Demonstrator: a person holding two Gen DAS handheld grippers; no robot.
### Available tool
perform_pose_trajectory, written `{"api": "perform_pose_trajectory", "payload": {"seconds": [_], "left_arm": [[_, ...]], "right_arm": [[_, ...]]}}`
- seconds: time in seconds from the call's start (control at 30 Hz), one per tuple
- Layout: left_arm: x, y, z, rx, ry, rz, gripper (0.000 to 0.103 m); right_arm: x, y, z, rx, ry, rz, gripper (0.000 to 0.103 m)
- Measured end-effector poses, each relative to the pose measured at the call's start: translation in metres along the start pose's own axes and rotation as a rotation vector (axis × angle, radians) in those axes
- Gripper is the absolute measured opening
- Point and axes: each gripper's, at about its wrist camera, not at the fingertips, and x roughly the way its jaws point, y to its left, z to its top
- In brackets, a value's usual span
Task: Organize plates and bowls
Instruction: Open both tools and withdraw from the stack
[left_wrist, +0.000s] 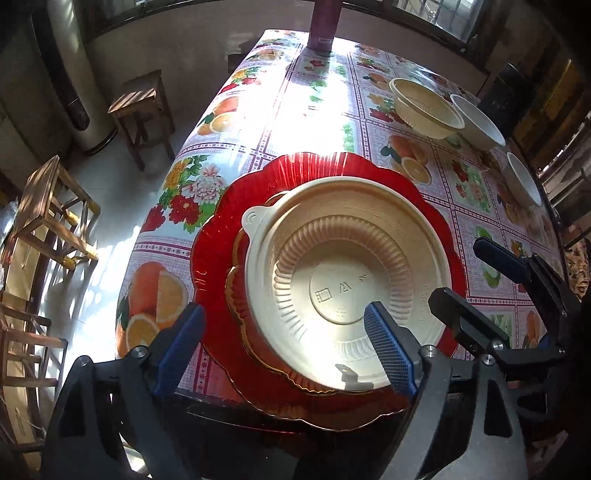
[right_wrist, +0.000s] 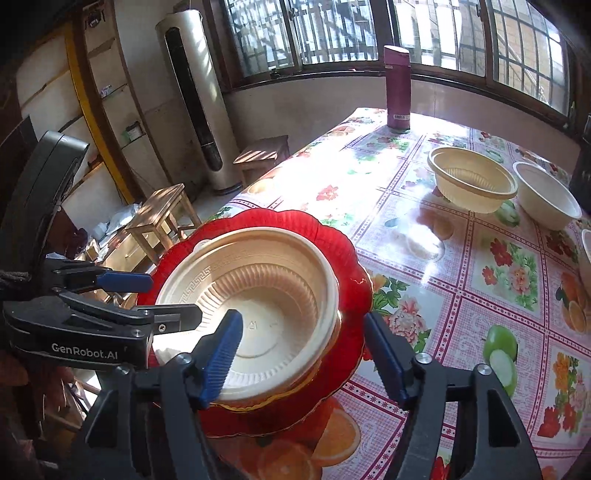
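Note:
A large red scalloped plate (left_wrist: 295, 173) (right_wrist: 332, 240) lies at the table's near corner with a smaller red gold-rimmed plate (left_wrist: 240, 295) on it and a cream ribbed plastic bowl (left_wrist: 340, 258) (right_wrist: 266, 288) on top. My left gripper (left_wrist: 284, 332) is open, its jaws either side of the bowl's near rim; it also shows in the right wrist view (right_wrist: 173, 299). My right gripper (right_wrist: 303, 343) is open over the bowl's right rim; it also shows in the left wrist view (left_wrist: 461, 273). Further back stand a cream bowl (left_wrist: 424, 107) (right_wrist: 472, 181) and two white bowls (left_wrist: 480, 122) (left_wrist: 524, 177) (right_wrist: 546, 195).
A purple bottle (left_wrist: 321, 26) (right_wrist: 398, 88) stands at the table's far edge. The floral tablecloth (left_wrist: 295, 99) covers the table. Wooden stools (left_wrist: 144, 99) (left_wrist: 48, 206) and a tall air conditioner (right_wrist: 192, 96) stand on the left.

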Motion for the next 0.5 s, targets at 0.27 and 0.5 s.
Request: {"api": "perform_pose_trajectory", "payload": {"seconds": [0.27, 0.5], "left_arm": [[-0.059, -0.026, -0.003, 0.045, -0.189, 0.001, 0.103], [-0.092, -0.107, 0.01, 0.142, -0.386, -0.145, 0.103]], "right_arm": [[-0.061, -0.033, -0.003, -0.042, -0.165, 0.011, 0.103], [-0.122, -0.12, -0.025, 0.09, -0.328, -0.065, 0.103]]}}
